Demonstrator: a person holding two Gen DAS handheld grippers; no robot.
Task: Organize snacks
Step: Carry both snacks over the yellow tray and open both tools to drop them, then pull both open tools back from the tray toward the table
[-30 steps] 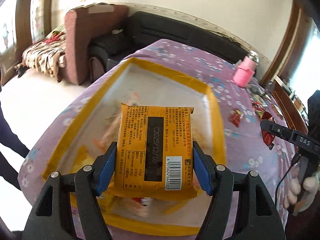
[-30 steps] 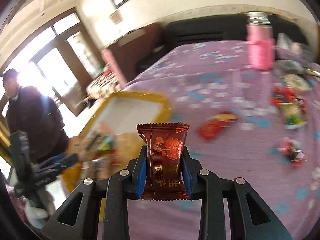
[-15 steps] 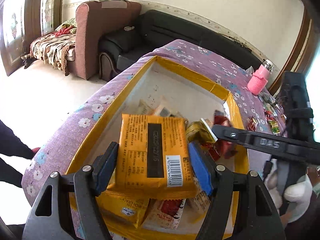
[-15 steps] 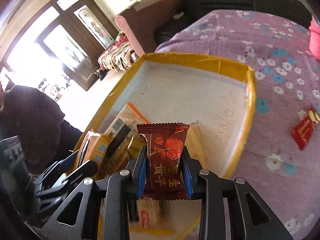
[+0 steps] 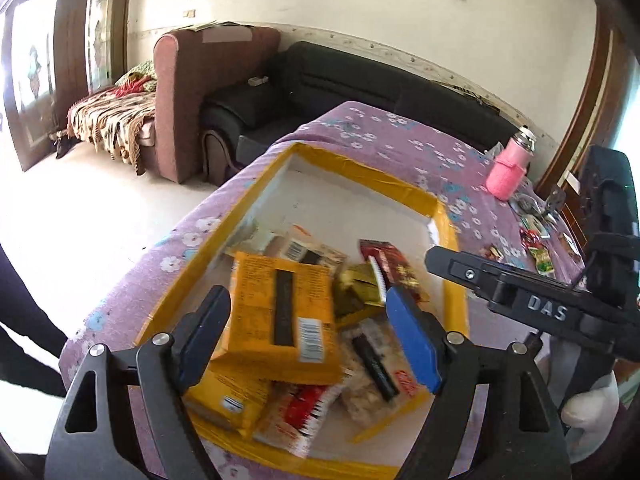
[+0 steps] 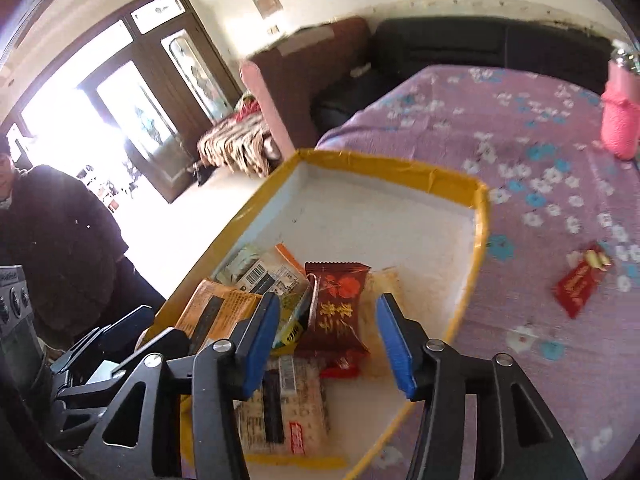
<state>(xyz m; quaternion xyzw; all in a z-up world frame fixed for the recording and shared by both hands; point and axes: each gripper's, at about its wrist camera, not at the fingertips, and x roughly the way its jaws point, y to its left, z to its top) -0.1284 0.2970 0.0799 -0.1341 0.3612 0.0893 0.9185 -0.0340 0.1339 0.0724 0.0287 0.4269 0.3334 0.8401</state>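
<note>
Though spread wide, gripping nothing on either side. Left gripper (image 5: 308, 320): blue pads well apart, with the orange biscuit packet (image 5: 280, 308) lying loose below and between them on top of the heap in the yellow-rimmed tray (image 5: 360, 172), barcode end toward the camera, slightly blurred. Near its left edge to the left pad; hard to say whether touching. Right gripper (image 6: 328, 320): likewise open wide, with the dark-red flower-printed packet (image 6: 336, 312) resting in the same tray between the pads, apart from both, long axis running away from the camera along the fingers.

Judged from here: both packets delivered, so nothing left to grasp inside the tray. Next likely target the loose red packet (image 6: 582, 280) out on the purple floral tablecloth (image 6: 520, 140), beyond the tray's right rim. Off to the right of the right fingers and somewhat ahead, long axis on a diagonal across their line. Nearer the right hand by far; left hand on the tray's opposite side. Probably calls for lifting clear of the rim, swinging right and turning the wrist to close across the short width. More small wrappers (image 5: 536, 248) farther off near the pink bottle (image 6: 620, 120).
</note>
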